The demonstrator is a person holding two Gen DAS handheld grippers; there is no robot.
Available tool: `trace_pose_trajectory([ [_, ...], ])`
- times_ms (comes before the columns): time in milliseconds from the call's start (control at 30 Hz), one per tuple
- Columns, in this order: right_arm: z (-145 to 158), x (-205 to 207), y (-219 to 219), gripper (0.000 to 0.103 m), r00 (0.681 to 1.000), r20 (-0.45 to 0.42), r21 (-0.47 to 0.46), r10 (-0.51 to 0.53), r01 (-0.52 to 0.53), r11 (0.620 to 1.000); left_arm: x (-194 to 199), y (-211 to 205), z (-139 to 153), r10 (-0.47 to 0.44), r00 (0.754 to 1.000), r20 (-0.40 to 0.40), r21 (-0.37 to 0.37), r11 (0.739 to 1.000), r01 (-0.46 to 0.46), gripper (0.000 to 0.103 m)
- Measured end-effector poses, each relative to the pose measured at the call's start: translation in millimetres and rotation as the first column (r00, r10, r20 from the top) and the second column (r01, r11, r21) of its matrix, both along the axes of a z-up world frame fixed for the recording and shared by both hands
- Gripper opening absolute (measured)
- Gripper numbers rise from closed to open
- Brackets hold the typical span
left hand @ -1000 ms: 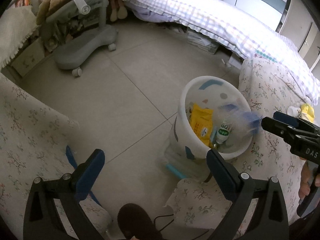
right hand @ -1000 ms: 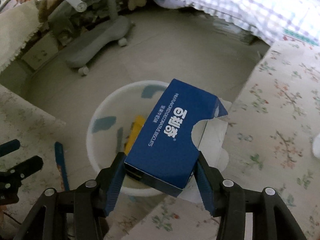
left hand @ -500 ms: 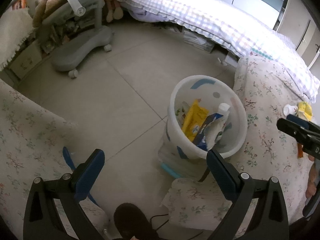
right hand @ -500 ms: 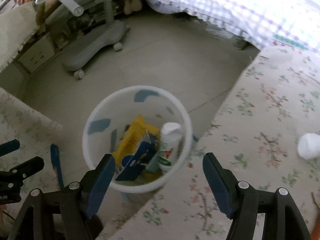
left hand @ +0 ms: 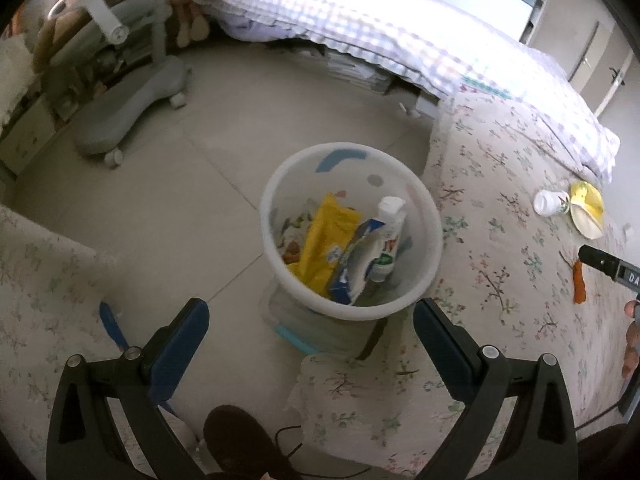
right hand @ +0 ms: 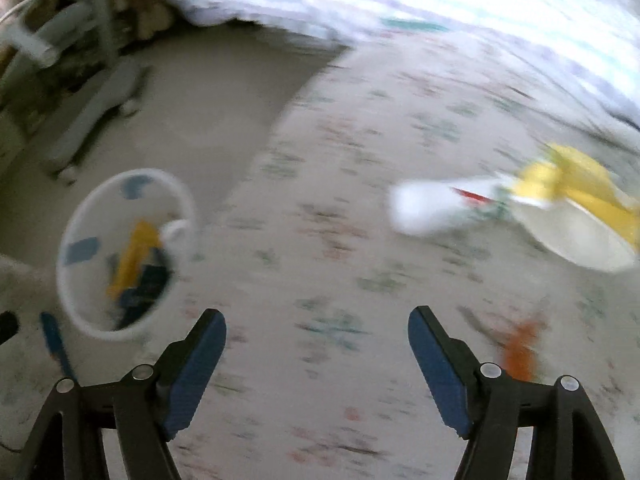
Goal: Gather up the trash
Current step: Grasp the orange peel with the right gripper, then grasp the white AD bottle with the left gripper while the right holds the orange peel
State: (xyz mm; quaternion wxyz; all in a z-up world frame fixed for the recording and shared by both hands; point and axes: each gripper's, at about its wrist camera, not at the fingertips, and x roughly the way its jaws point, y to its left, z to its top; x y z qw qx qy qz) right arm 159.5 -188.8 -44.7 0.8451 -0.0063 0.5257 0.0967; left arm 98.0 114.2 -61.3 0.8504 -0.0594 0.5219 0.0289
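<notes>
1. We hold the left gripper (left hand: 310, 330) at the bottom centre of its frame, released, blue pads wide apart with nothing between them.
2. Just above it, mid-frame, sits the round white plastic trash bin (left hand: 276, 240) on the tiled floor (left hand: 192, 184); the right view shows it blurred at centre left (right hand: 80, 320).
3. Inside the bin we see a yellow crinkled wrapper (left hand: 320, 240), a blue-and-white opened carton (left hand: 352, 268) and a white bottle with a white cap (left hand: 388, 232), leaning together.
4. Our right gripper (right hand: 316, 354) fills the bottom of its own view, also spread open and empty, over the floral-patterned cream bedspread (right hand: 340, 240); in the left view only its black tip (left hand: 600, 260) pokes in at the right edge.
5. Trash not yet collected lies on the bedspread: a small white cup on its side (left hand: 550, 202) (right hand: 428, 208) touching a yellow-and-white round container (left hand: 586, 210) (right hand: 580, 220) at the upper right, and a small orange scrap (left hand: 579, 282) (right hand: 520, 350) just beside the right gripper's right finger.
6. Nothing stands between the open right jaws and these pieces.
7. Around us: a grey rolling chair base (left hand: 132, 96) at upper left, a checked purple-and-white quilt (left hand: 380, 28) across the top, a blue flat strip (left hand: 112, 326) at lower left, and a dark brown shoe (left hand: 240, 440) at the bottom edge.
8. The right view is motion-blurred, so finer detail there we cannot tell.
</notes>
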Motion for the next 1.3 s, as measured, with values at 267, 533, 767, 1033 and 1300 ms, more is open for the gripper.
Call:
trace_pose_trajectory([
  [267, -13.4, 3.6, -88.6, 0.079, 0.981, -0.064, -0.038, -0.184, 0.182, 0.983, 8.5, -33.8, 1.7, -0.057, 0.998, 0.012, 0.018, 0.998, 0.057, 0.103],
  [533, -46.8, 8.2, -122.9, 0.055, 0.957, -0.183, -0.024, -0.226, 0.226, 0.974, 17.7, -71.7, 7.6, -0.149, 0.988, 0.034, -0.022, 0.989, 0.149, 0.103],
  [767, -41.9, 10.0, -135.8, 0.017, 0.958, -0.203, 0.045, -0.201, 0.214, 0.976, 40.2, -133.4, 12.7, -0.300, 0.954, 0.009, 0.000, 0.954, 0.300, 0.103],
  [1033, -17.8, 2.8, -192.4, 0.017, 0.949, -0.135, 0.072, -0.284, 0.295, 0.953, 83.6, -225.3, 7.1, -0.464, 0.885, -0.037, 0.043, 0.884, 0.466, 0.103],
  [1300, -14.9, -0.7, -246.2, 0.017, 0.927, -0.116, 0.082, -0.356, 0.366, 0.927, 131.5, -293.4, -10.9, -0.559, 0.828, -0.047, 0.061, 0.826, 0.561, 0.087],
])
